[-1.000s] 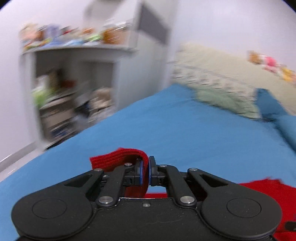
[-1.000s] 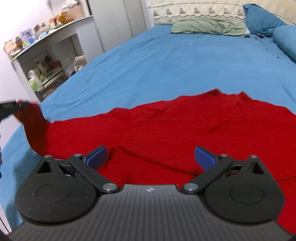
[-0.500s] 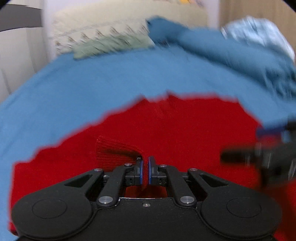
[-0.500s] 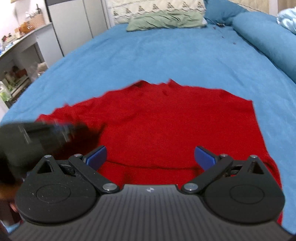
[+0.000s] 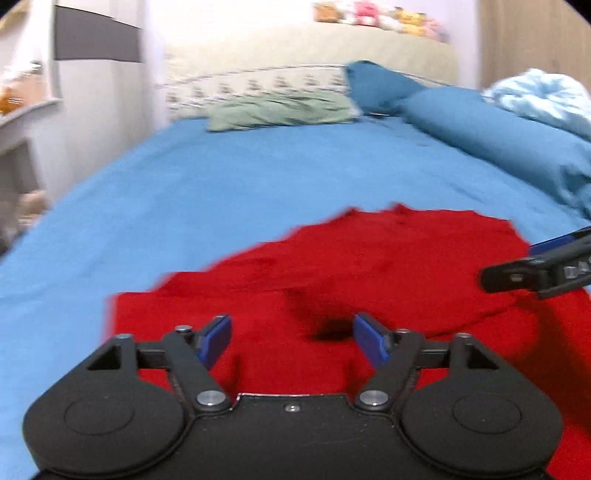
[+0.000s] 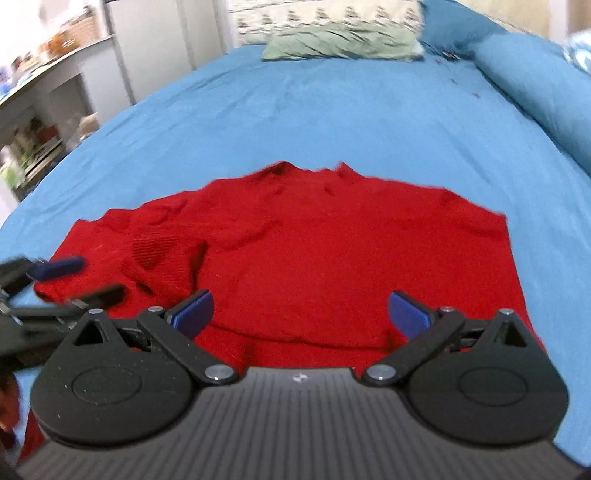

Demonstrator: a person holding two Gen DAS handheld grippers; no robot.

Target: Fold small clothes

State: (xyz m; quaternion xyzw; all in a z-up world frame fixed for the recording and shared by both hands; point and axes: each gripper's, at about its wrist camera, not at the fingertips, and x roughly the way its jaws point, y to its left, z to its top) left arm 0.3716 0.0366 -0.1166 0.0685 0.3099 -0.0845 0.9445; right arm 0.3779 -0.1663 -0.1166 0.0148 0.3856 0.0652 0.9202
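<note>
Two grippers hover above a red sweater [image 6: 332, 251] that lies spread on a blue bedsheet [image 6: 332, 110]. The left gripper [image 5: 291, 338] has its blue-padded fingers [image 5: 216, 338] set wide apart and holds nothing; red knit fills the gap between them. The right gripper [image 6: 301, 312] is likewise spread wide and empty, positioned over the near hem of the garment.

In the right wrist view, the sweater occupies the near half of the bed, with its neckline at the far edge and its hem nearest the camera. A ribbed cuff [image 6: 157, 251] lies folded in over the left part of the body, with the sleeve fabric bunched around it. The right side of the garment runs in a fairly straight edge from far to near. The left gripper appears at the left border of this view, blurred, just beside the folded-in sleeve. In the left wrist view, the right gripper enters from the right edge above the sweater.

At the far end of the bed lie a green pillow [image 6: 340, 40], a patterned cream pillow [image 6: 325, 14] behind it, and a blue bolster [image 6: 535, 77] along the right side. Shelving [image 6: 40, 122] holding small items stands to the left of the bed.
</note>
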